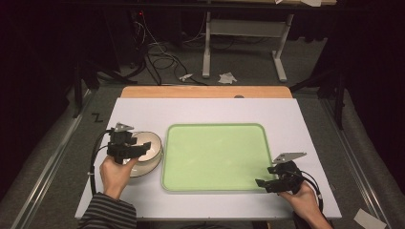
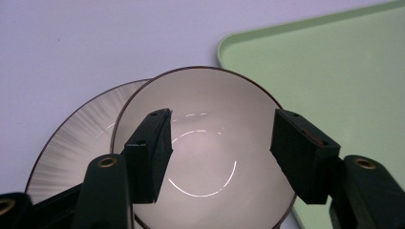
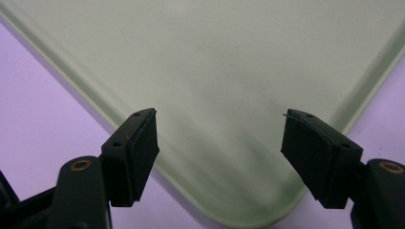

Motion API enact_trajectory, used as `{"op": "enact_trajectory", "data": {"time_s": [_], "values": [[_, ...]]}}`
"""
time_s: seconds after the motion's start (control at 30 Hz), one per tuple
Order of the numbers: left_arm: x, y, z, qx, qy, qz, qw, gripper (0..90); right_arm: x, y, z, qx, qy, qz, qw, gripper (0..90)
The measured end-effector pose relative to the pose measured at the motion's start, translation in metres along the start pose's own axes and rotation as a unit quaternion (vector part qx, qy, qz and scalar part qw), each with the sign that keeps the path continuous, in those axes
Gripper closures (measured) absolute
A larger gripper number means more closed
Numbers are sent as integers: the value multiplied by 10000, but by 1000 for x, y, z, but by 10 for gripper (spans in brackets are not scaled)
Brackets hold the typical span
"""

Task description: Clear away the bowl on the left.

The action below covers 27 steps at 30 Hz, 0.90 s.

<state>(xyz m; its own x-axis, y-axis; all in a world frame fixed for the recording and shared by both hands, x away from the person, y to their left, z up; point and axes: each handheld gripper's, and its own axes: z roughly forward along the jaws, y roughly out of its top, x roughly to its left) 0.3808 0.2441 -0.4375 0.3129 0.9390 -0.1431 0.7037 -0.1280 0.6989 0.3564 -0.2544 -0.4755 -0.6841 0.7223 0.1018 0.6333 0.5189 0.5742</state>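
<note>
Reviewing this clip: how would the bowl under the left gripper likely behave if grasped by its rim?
The bowl looks glazed, with bright reflections, so probably stiff, slippery and breakable. It sits on a plate, so it may slide or clink when nudged. The left gripper hangs open above it.

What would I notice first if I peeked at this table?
The big light green tray in the middle of the white table. Just left of it sit a cream bowl and a plate under it, with the left gripper open above the bowl. The right gripper hovers open over the tray's near right corner.
</note>
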Motion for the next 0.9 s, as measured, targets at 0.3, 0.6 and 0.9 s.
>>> {"op": "enact_trajectory", "data": {"time_s": [0.3, 0.6, 0.9], "values": [[14, -1, -2, -44, 390, -83, 9992, 400, 0, 0, 0, 11, -19, -15, 10000, 299], [28, -4, 5, 153, 489, -310, 9982, 443, 0, 0, 1, 16, 0, -3, 10000, 299], [39, -6, 20, 517, 578, -528, 9956, 526, 0, 1, 1, 49, 9, 52, 10000, 299]]}}
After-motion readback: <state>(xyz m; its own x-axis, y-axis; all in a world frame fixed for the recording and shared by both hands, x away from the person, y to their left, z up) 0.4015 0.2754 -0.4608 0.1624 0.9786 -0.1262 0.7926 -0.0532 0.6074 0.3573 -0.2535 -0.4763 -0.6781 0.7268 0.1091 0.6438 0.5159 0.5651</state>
